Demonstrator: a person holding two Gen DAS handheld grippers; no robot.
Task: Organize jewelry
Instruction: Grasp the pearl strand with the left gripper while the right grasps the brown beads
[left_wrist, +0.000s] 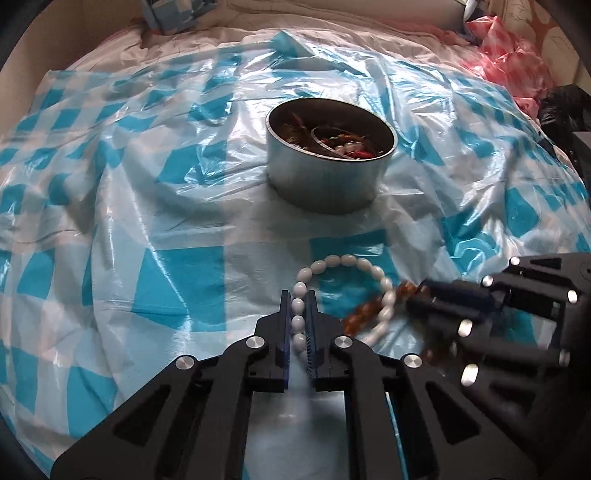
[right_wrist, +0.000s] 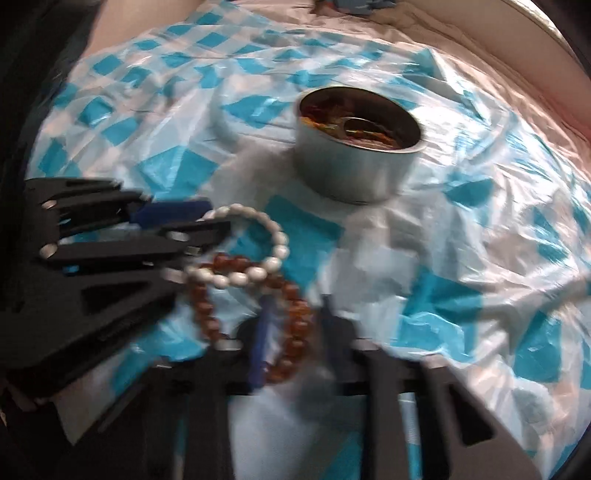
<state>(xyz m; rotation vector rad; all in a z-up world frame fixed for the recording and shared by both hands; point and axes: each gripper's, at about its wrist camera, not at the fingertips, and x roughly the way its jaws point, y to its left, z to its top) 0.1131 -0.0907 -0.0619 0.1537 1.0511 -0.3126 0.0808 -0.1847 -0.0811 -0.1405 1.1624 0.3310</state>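
Now left hand-held gripper (left_wrist: 298, 314) pinching white bead bracelet (left_wrist: 347, 260); right hand-held gripper (right_wrist: 291, 332) blurred, seemingly spread around amber bracelet (right_wrist: 295, 317).

A white bead bracelet (left_wrist: 345, 291) is pinched at its nine-o'clock side. An amber bead bracelet (right_wrist: 255, 317), overlapped by it at five o'clock, lies flat. A round metal tin (left_wrist: 328, 162), filled with jewelry, stands upright at twelve o'clock.
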